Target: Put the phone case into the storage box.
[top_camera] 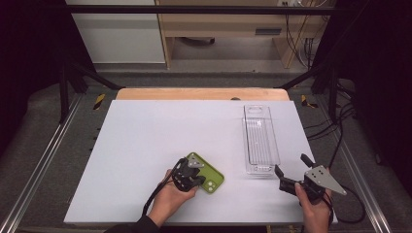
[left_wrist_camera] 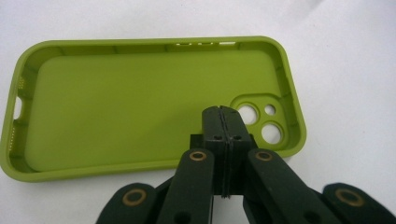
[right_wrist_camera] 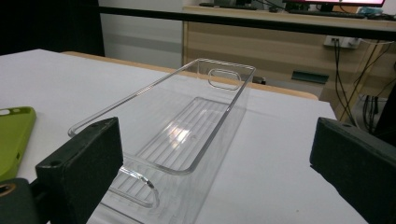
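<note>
Green phone case (left_wrist_camera: 140,105), lying hollow side up on the white worktop (top_camera: 141,141), near the front edge and left of the clear plastic tray (top_camera: 261,141). Judged light, soft and bendy, probably silicone: likely to flex or twist if lifted by one corner, and grippy rather than slippery. Best taken across a long side wall, near the middle, with one pad inside the rim and one outside; camera cutouts (left_wrist_camera: 261,123) mark the weakest corner. Left gripper (left_wrist_camera: 223,122) shut tight, jaws pressed together with nothing between, tips over the case floor beside those cutouts; touching or just above, cannot tell. Right gripper (right_wrist_camera: 217,154) spread wide and empty, low over the worktop, aimed at the near end of the tray.
</note>
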